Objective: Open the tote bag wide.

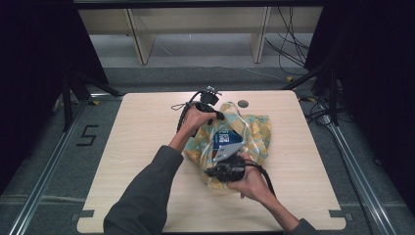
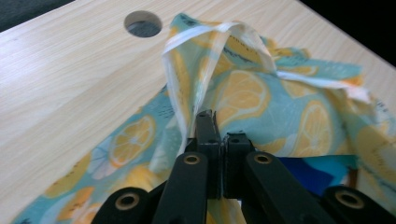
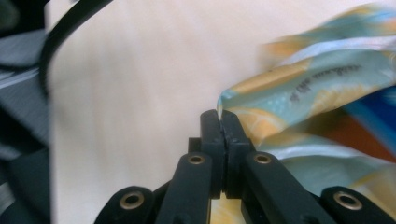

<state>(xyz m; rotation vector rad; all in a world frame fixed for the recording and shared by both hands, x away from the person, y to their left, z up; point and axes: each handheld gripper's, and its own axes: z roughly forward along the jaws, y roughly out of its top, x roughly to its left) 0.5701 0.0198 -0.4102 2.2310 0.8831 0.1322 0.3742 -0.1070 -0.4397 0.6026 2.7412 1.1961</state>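
Faintly, unreadable dark script on lemon-print bag [image 3: 322, 77], both tongs pinching it

Bare table [image 1: 147, 161] lies open all round the lemon-print bag [image 1: 254, 129] mid-table.

high view overhead facing forward, both gripper views close along their jaws, all sharing the lemon-print bag [image 1: 244, 134]

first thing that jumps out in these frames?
The lemon-print bag at the table's middle, with something blue inside it. Both grippers are on it: the left gripper is shut on a fold of its cloth at the far side, while the right gripper, jaws closed, is at its near edge. A round hole sits in the table just beyond.
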